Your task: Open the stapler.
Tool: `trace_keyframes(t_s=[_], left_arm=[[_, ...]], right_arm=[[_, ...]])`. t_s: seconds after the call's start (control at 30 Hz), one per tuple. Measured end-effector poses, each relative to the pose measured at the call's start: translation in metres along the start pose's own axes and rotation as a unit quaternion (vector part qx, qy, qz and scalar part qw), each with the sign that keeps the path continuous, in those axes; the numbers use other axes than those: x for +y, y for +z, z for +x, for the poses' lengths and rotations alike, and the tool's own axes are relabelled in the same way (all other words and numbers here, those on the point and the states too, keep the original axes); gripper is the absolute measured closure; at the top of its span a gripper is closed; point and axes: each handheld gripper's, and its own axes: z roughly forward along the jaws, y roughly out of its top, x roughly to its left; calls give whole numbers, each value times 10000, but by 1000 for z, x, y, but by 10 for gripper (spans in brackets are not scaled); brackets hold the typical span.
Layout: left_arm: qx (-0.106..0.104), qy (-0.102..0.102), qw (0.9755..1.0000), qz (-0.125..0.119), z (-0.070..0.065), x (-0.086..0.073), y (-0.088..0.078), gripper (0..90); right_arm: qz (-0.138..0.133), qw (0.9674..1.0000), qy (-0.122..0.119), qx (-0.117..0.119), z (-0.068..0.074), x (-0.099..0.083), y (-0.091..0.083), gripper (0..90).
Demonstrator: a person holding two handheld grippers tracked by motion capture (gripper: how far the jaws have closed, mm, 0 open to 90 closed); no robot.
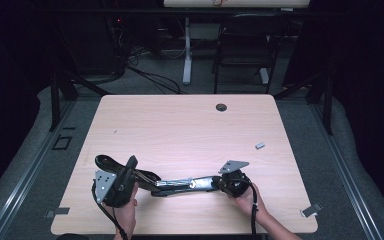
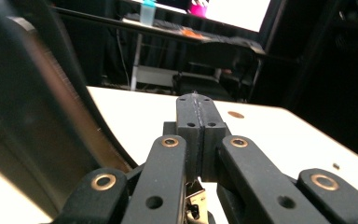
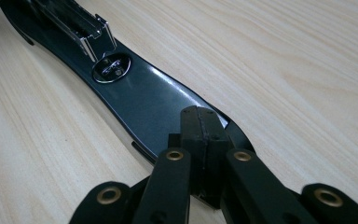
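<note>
A black stapler [image 1: 180, 183] lies opened out flat near the table's front edge. Its curved top arm [image 1: 105, 162] reaches left and its base [image 3: 140, 98] reaches right, with the shiny anvil [image 3: 112, 68] and the metal magazine [image 3: 77, 21] on it. My left gripper [image 1: 131, 162] is shut with nothing between its pads [image 2: 189, 122]. It stands just right of the top arm [image 2: 37, 116], which looms close and blurred. My right gripper [image 1: 219, 184] is shut too, and its tips [image 3: 200, 128] rest over the rear end of the base.
A small grey piece [image 1: 260, 145] lies on the light wooden table [image 1: 190, 125] at the right. A cable hole [image 1: 221, 107] sits near the far edge. Beyond the table stand a dark chair [image 1: 245, 45] and a desk leg [image 1: 186, 55].
</note>
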Motion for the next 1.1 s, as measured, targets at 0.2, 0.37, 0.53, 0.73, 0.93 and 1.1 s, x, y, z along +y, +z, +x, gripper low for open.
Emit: trace_keyframes(t_s=[0.2, 0.37, 0.53, 0.73, 0.93, 1.1], left_arm=[[-224, 159, 9994, 191, -4, 10, -3, 841], [-875, 403, 9926, 742, -14, 23, 4, 681], [-1135, 676, 9830, 1275, -22, 36, 10, 446], [-1039, 717, 9791, 1592, -17, 39, 0, 331], [-718, 642, 9794, 1777, -8, 41, -21, 237], [-552, 569, 9796, 1848, -7, 40, -36, 179]], right_arm=[[48, 9999, 77, 54, -3, 1, 0, 883], [270, 9991, -202, -263, -2, 4, -4, 754], [429, 9985, -152, -310, -8, 13, -8, 527], [460, 9975, -178, -505, -11, 19, -15, 316], [635, 9954, -287, -660, -20, 23, -21, 160], [629, 9957, -139, -672, -34, 21, -30, 136]])
